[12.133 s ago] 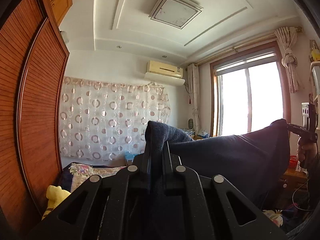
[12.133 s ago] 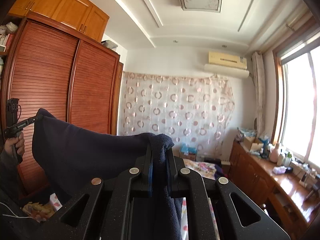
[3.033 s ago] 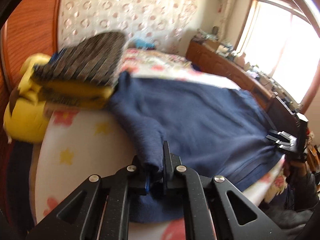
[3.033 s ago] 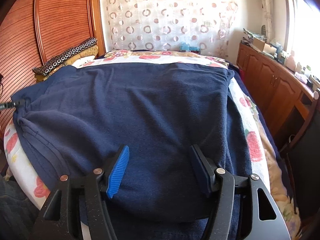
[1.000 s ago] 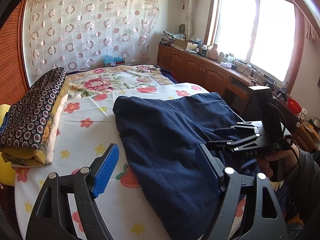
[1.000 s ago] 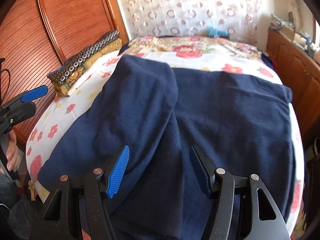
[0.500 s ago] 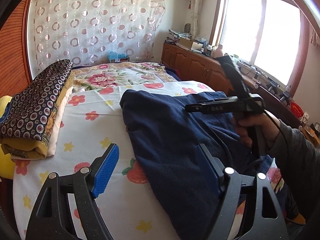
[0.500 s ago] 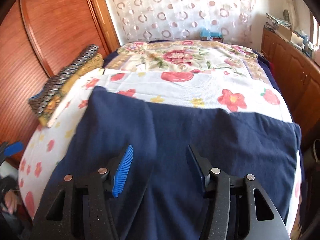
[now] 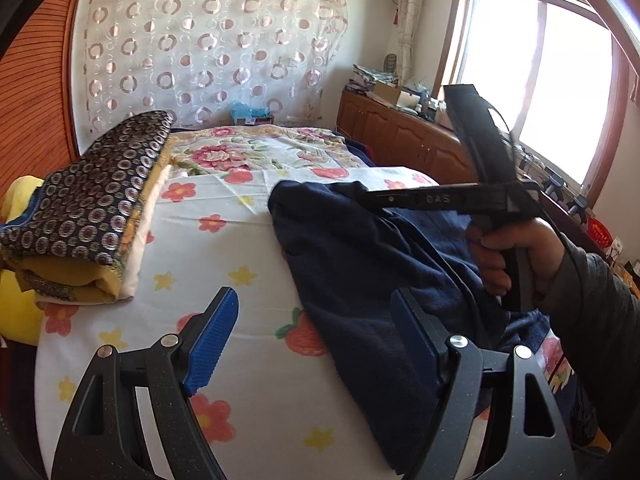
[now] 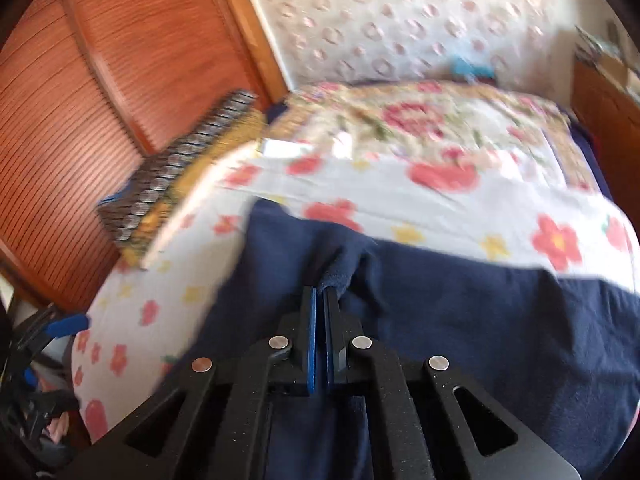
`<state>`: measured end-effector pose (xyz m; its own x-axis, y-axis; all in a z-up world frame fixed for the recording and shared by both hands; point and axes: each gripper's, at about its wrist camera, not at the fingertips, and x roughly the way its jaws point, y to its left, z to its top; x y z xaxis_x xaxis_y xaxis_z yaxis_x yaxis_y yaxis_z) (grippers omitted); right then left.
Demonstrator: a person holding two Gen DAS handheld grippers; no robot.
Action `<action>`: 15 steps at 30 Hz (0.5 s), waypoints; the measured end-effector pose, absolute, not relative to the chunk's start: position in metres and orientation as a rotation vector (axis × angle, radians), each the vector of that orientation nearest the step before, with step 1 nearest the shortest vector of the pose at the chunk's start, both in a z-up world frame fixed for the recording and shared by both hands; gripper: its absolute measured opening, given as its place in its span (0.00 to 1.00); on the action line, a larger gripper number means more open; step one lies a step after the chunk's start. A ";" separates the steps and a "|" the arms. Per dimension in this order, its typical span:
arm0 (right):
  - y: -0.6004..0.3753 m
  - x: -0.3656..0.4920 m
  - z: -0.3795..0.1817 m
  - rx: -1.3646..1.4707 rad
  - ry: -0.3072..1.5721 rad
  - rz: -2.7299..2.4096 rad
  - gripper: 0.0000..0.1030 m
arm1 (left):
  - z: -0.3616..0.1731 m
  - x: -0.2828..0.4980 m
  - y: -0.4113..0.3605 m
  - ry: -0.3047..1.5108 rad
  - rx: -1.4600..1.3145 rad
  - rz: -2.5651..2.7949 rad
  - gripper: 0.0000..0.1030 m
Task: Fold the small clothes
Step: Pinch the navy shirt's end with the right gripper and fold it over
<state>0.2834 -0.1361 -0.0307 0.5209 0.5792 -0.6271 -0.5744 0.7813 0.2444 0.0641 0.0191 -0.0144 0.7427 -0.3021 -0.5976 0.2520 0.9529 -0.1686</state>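
A: In the left wrist view, what is there?
B: The left gripper (image 9: pixel 314 322) stands wide open at the bottom, nothing between its fingers. The navy fleece garment (image 9: pixel 352 264) lies centre-right on the flowered bedsheet (image 9: pixel 224 248).
A: And the right wrist view?
B: The right gripper (image 10: pixel 321 298), bottom centre, is closed and pinches a raised fold of the garment (image 10: pixel 500 320). The picture is blurred.

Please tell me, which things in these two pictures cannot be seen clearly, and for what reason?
- Right wrist view: the curtain and bedsheet patterns are smeared by motion blur.
- Right wrist view: the right gripper fingers cover the navy garment fold they pinch.
- Left wrist view: the hand and the right gripper hide the garment's far side.
- Left wrist view: items on the sideboard are too small.
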 end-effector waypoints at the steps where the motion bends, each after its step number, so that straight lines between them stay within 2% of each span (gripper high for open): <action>1: -0.131 0.276 -0.027 -0.003 0.735 0.708 0.03 | -0.012 0.062 0.022 0.660 -0.083 -0.297 0.77; 9: -0.086 0.224 -0.048 -0.124 0.778 0.856 0.03 | -0.003 0.056 0.048 0.627 -0.111 -0.249 0.77; 14: -0.089 0.219 -0.060 -0.168 0.814 0.800 0.03 | -0.006 0.058 0.049 0.634 -0.108 -0.253 0.77; 15: -0.092 0.218 -0.059 -0.164 0.812 0.793 0.06 | -0.006 0.058 0.048 0.636 -0.106 -0.256 0.77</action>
<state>0.2181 -0.0919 -0.0588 0.4238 0.5705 -0.7034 -0.6895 0.7069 0.1579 0.0576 0.0479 -0.0064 0.7742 -0.2678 -0.5735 0.2032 0.9633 -0.1755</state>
